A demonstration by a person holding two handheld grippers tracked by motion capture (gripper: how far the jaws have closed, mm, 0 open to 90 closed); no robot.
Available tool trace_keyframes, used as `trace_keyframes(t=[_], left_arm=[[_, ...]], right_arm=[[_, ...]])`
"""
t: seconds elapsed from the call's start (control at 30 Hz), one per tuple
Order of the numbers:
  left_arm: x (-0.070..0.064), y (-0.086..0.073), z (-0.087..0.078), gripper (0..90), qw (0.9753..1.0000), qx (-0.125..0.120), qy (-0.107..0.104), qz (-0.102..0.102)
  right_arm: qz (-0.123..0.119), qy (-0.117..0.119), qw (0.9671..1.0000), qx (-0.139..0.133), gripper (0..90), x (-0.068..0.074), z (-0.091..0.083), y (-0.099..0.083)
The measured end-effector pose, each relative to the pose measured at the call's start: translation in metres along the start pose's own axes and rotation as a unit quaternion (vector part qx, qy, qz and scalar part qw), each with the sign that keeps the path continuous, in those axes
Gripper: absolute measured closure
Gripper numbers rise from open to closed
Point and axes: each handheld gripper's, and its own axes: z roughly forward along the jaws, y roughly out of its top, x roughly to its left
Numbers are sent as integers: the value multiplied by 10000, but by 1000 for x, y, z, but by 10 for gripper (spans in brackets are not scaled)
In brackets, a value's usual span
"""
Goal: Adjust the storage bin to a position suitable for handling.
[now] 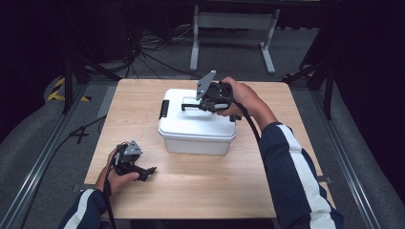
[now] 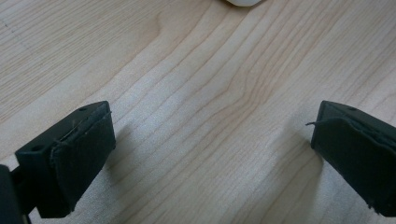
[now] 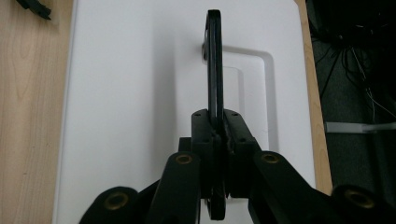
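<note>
Handle (image 3: 214, 70) of white box (image 1: 197, 125) vanishes between clamped right hand-held gripper (image 3: 217, 140).

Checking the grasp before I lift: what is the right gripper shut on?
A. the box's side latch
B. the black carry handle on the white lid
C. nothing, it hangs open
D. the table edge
B: in the right gripper view the right gripper pinches the raised black carry handle over the white lid.

White lidded box (image 1: 197, 128) mid-table (raised black handle (image 1: 193, 106) on top), bare wood (image 1: 200, 186) before it, beside it
</note>
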Motion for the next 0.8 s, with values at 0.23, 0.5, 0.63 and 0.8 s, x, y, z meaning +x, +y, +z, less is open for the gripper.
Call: trace_keyframes(t=[0.23, 0.5, 0.63, 0.8], left_arm=[[0, 0, 0, 2, 10000, 13, -15, -19], [0, 0, -1, 2, 10000, 35, -26, -12], [0, 0, -1, 2, 10000, 33, -24, -17], [-1, 0, -1, 2, 10000, 48, -24, -38]], right_arm=[[-87, -67, 9999, -63, 850, 0, -10, 0], [-121, -87, 9997, -200, 851, -1, -25, -2], [-56, -115, 9995, -285, 850, -1, -32, -6], [27, -151, 9993, -339, 851, -1, -42, -15]])
